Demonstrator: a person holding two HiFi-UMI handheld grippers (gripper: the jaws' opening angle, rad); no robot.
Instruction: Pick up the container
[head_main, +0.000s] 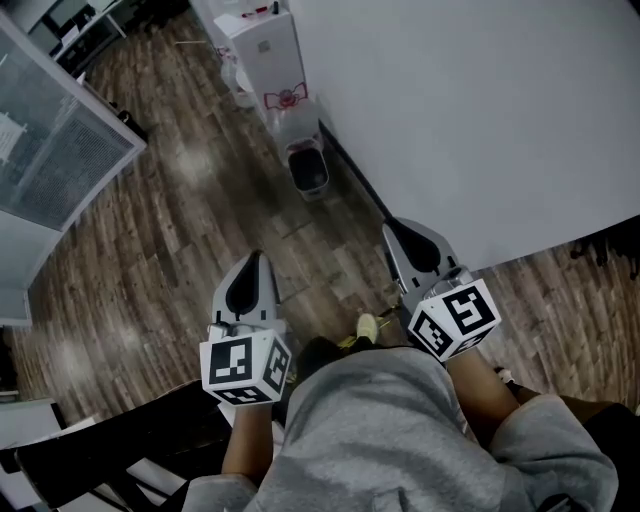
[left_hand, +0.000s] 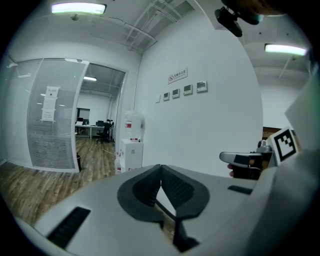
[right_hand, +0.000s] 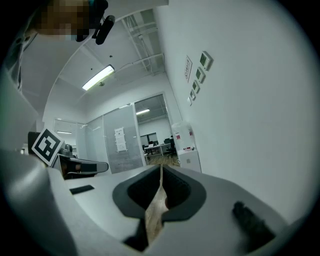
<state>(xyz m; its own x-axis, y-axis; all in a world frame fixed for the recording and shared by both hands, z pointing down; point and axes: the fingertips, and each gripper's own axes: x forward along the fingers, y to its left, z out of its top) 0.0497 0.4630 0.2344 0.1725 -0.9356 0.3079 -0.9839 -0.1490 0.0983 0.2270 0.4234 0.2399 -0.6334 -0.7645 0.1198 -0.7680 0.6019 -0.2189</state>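
Glass on the far left: a frosted, finely ribbed partition panel (head_main: 60, 150) in a pale frame, with desks and office chairs dimly behind it in the left gripper view. Under me runs a dark wood-plank floor (head_main: 150, 260), glossy, with soft patches of light on the grain.

Now my left claw (head_main: 255, 258): a smooth grey plastic shell, black ridged pads, and a white cube with black square markers (head_main: 245, 365) at the back. Its own view shows the pads meeting at the tips (left_hand: 161, 167), closed on nothing.

Further right, a tall white boxy water dispenser (head_main: 265, 50) stands against the wall. Just below it sits a small grey open-topped bin (head_main: 308, 170), the one container in sight, on the floor and well ahead of both claws.

My right claw (head_main: 390, 230) has the same grey shell and its own marker cube (head_main: 455, 318). Its pads are pressed tight together (right_hand: 161, 169), empty, with only floor showing through the slit. It hangs beside a plain matt white wall (head_main: 480, 120), which carries a row of small square plates (left_hand: 187, 90). Grey fleece sleeves (head_main: 380, 430) fill the bottom edge.
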